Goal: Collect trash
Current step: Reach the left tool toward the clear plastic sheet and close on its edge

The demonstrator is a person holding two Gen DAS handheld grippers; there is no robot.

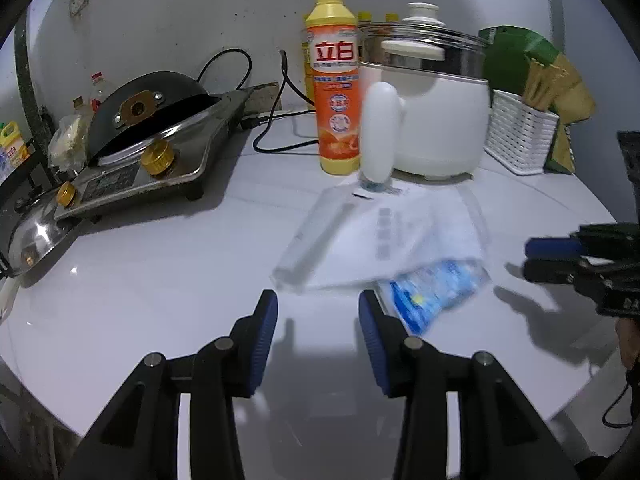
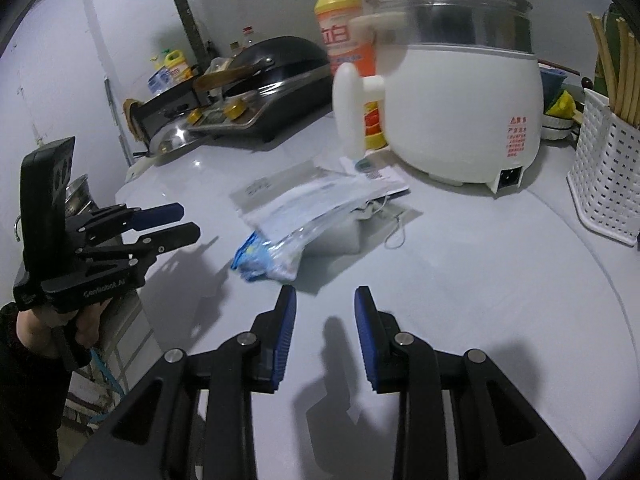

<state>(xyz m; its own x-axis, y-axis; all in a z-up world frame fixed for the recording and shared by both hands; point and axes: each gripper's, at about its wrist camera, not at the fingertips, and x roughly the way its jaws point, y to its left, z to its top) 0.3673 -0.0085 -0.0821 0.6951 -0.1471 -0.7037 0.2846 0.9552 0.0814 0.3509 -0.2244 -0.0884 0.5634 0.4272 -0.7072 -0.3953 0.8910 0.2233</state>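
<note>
Both grippers hover above the white countertop [image 2: 480, 280] with nothing held. The left gripper [image 1: 318, 308] has its jaws apart, and the right gripper [image 2: 325, 304] likewise stands with its jaws spread.

The trash lies just beyond both sets of fingertips. In the right wrist view, the nearest piece is a blue-printed plastic wrapper [image 2: 266, 258] at 11 o'clock from the right gripper; in the left wrist view the same wrapper [image 1: 434, 286] sits at 1 o'clock, just beside the right-hand fingertip. The wrapper's far end is tucked under a flat pile of clear sleeves and printed paper [image 2: 320, 204]. A thin white looped cord [image 2: 394, 228] trails from the pile at 1 o'clock.

Recommended procedure, as a judgement from this layout:
1. Take the wrapper first; it is closest and its crumpled edge offers a raised fold.
2. Approach low and angled, so one pad slides under the fold.
3. Draw it outward gently, as the stacked sheets may slide.

Farther back, at 12 o'clock, stand the white electric pot [image 2: 460, 100] and the orange detergent bottle [image 2: 344, 36]. Its handle [image 2: 350, 108] overhangs the pile's far edge; keep clear of it. The stove with its black wok [image 2: 276, 68] lies at 10 o'clock, well apart.
</note>
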